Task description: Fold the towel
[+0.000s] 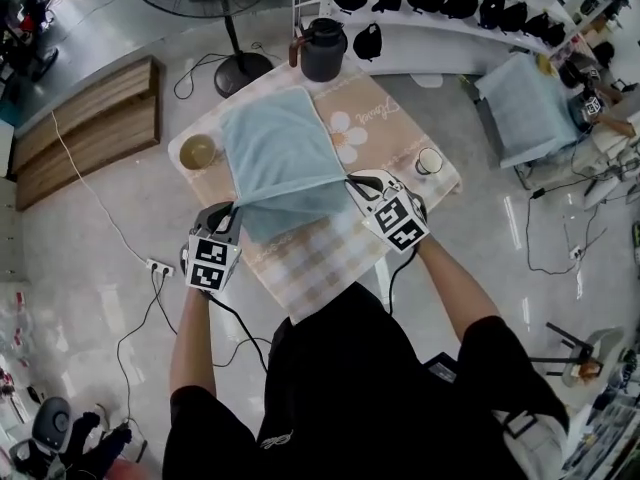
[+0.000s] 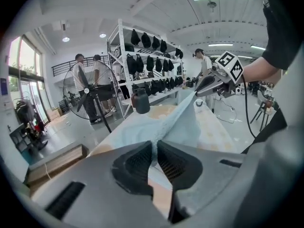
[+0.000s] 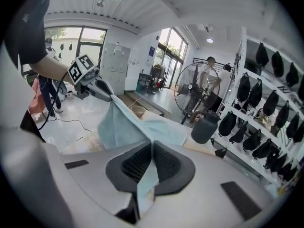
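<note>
A tiled workshop with a shelving rack (image 1: 470,28) surrounds a bench (image 1: 315,263) with a flower-printed top. From the head view, the pale blue terry towel (image 1: 275,143) lies along it, its near edge raised. Left gripper view: the left gripper (image 2: 154,158) pinches one soft corner tight. Right gripper view: the right gripper (image 3: 151,163) clamps the other. Carrying both corners level toward the far hem should give a square fold.

head: overhead, steeply down | gripper views: low, forward, sharing towel (image 1: 280,158)
</note>
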A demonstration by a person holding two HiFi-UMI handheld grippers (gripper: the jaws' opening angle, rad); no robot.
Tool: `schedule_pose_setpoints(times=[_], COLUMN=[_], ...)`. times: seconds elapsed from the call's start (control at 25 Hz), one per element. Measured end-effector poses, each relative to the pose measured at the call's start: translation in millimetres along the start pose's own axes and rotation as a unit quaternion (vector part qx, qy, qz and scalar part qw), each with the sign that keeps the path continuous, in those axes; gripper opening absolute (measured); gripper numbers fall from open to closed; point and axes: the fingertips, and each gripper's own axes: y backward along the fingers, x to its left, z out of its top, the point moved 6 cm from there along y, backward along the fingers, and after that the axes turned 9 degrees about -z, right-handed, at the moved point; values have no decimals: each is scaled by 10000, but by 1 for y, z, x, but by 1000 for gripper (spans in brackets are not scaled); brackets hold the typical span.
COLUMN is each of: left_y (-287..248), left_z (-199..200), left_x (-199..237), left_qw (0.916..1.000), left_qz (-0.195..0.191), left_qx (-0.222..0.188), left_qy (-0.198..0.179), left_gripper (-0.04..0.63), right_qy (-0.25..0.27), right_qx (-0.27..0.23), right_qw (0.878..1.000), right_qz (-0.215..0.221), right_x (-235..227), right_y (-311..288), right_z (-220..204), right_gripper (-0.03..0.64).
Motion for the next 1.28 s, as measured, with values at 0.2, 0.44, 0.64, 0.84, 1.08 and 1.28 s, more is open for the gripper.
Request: schedule_pose_setpoints(times=[0.2, 0.44, 0.64, 0.84, 1.08, 1.28], left_y=[-29, -66, -100, -130, -170, -196], left_z=[19, 46, 54, 58, 62, 53], left_x=[38, 88, 122, 160, 211, 239], left_qw=[9990, 9975, 9958, 9925, 9883, 9851], left_qz=[140, 383, 553, 715, 1042, 1126], left_qx=[49, 237, 389, 417, 683, 997], left_qy=[424, 545, 620, 901, 880, 830], left_gripper=[37, 37, 37, 37, 37, 38], right_qy=[-29, -1, -108, -90, -265, -333], right_qx=[39, -66, -85, -118, -115, 33], right_qw=[9999, 9994, 9991, 9986, 9981, 9974], right_qz=[164, 325, 409, 507, 548, 643], right_x=[-39, -83, -111, -141, -165, -171], right_y=[-45, -91, -137, -182, -244, -288], right_z=[14, 29, 30, 42, 46, 40], right_gripper=[17, 17, 17, 18, 18, 18])
